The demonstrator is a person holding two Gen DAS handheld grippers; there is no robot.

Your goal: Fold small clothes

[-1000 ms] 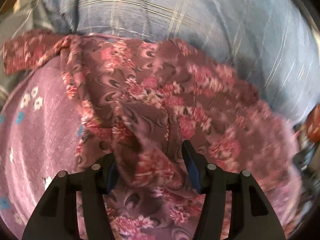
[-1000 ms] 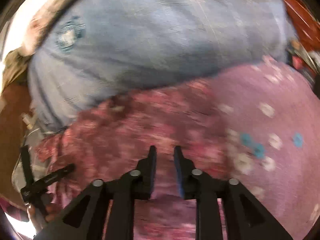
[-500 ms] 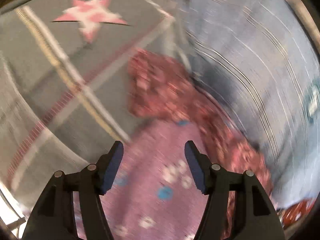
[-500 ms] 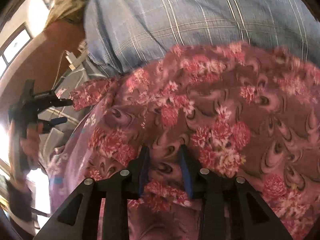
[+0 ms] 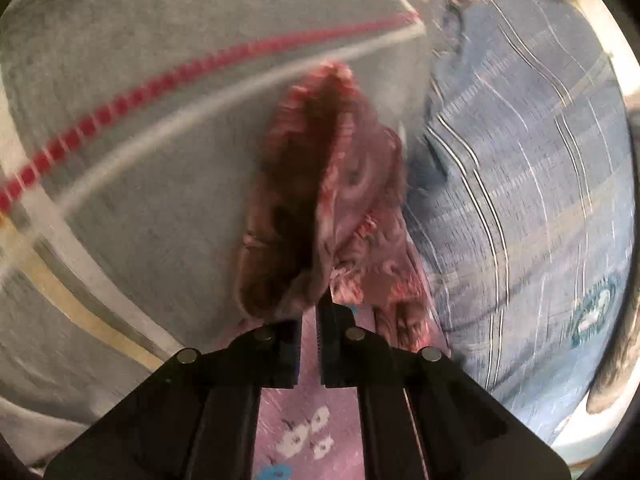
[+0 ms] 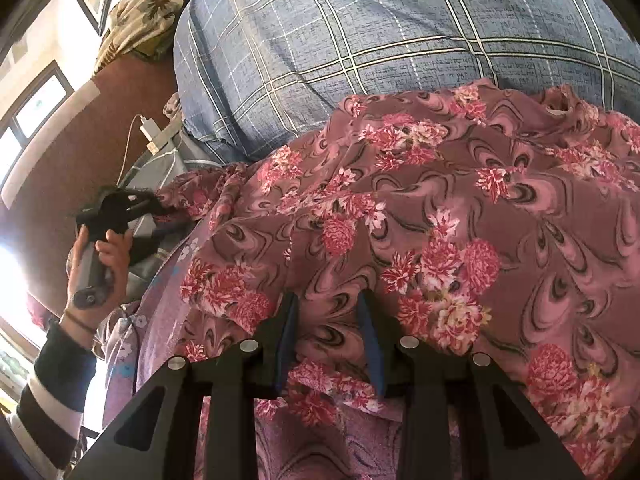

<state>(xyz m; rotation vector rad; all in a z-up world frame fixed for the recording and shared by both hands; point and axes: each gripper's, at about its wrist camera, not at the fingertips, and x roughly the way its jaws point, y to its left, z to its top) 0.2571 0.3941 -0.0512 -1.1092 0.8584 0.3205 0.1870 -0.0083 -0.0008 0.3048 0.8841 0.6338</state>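
Folding has barely begun: the floral garment [image 6: 440, 208] lies spread and rumpled beside the blue checked pillow [image 6: 360, 40], its sleeve pinched in the left hand-held gripper [image 5: 310, 312], the right hand-held gripper [image 6: 328, 320] apart over its hem.

left black two-finger gripper [image 5: 309, 320]: jaws nearly together, pinching cloth at the tips | left hand [image 6: 98, 258]: wrapped round its handle, striped sleeve at wrist | right black two-finger gripper [image 6: 328, 328]: jaws apart, cloth bunched between
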